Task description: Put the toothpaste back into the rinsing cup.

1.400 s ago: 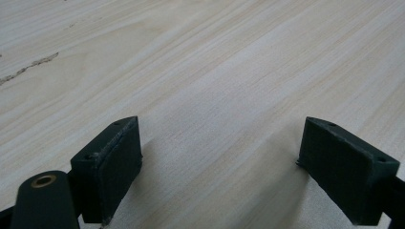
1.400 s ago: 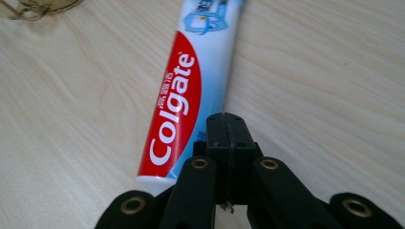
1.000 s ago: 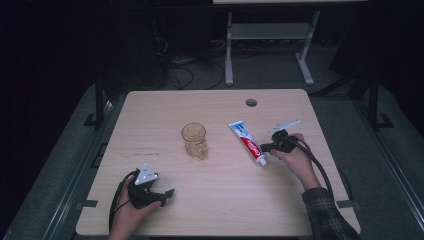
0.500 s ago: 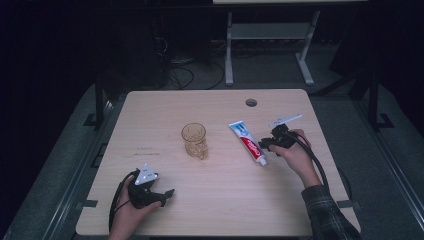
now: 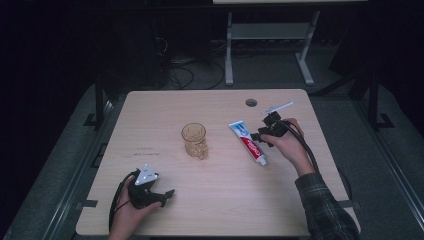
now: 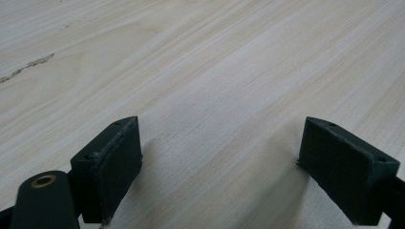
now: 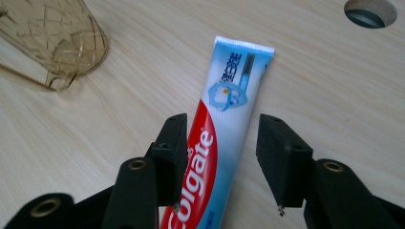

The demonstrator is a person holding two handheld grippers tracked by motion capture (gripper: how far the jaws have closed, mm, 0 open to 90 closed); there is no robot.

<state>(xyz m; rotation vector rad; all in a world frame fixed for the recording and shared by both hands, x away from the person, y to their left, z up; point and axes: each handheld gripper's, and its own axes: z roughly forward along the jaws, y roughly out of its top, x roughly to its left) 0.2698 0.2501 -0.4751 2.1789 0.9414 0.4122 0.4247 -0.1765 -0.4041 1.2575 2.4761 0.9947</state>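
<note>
toothpaste tube [image 5: 248,142]: 1 | glass cup [image 5: 194,140]: 1 | hand-held grippers: 2

A red, white and blue toothpaste tube [image 5: 248,141] lies flat on the pale wooden worktop [image 5: 215,210], crimped end away from the person, cap end nearer. To its left, well apart, an amber patterned glass cup [image 5: 194,141] stands upright near the worktop's middle.

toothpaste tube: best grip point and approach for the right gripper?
Grip the toothpaste tube across its flat middle, coming straight down from above. It lies flat on the table, so only its two long edges offer opposing faces. The right gripper is open and already straddles it there; the amber glass stands well clear.
</note>
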